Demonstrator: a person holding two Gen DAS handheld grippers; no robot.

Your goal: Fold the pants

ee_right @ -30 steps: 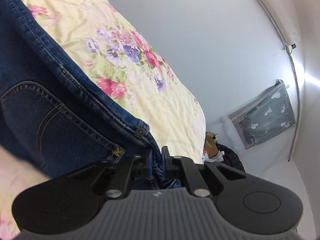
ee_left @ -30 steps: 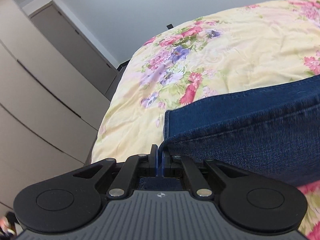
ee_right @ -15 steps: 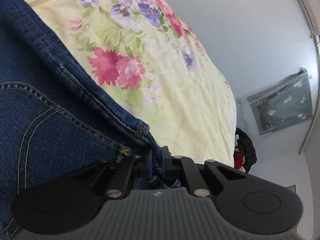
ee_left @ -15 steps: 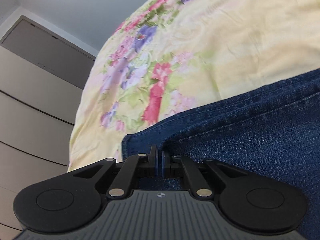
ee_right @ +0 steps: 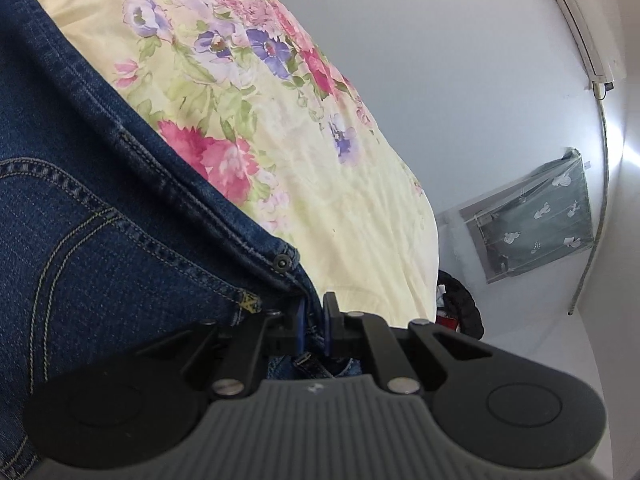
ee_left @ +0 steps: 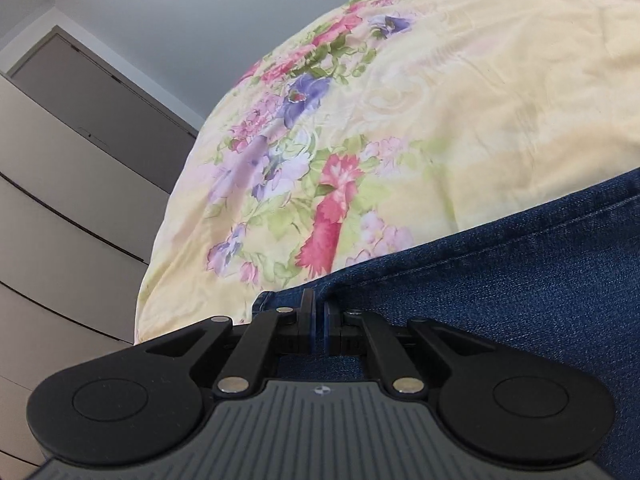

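Note:
Dark blue jeans lie on a yellow floral bedspread. In the left wrist view my left gripper is shut on a corner edge of the jeans, low against the bed. In the right wrist view the jeans show a back pocket and a waistband with a rivet. My right gripper is shut on the waistband corner, with denim bunched between the pads.
A pale wardrobe with a grey door stands left of the bed. In the right wrist view a white wall carries an air conditioner and a curtained window. Dark items sit past the bed's far edge.
Both grippers kept their hold on the jeans and came down toward the bed. The denim now lies flatter on the bedspread. The views tilted slightly.

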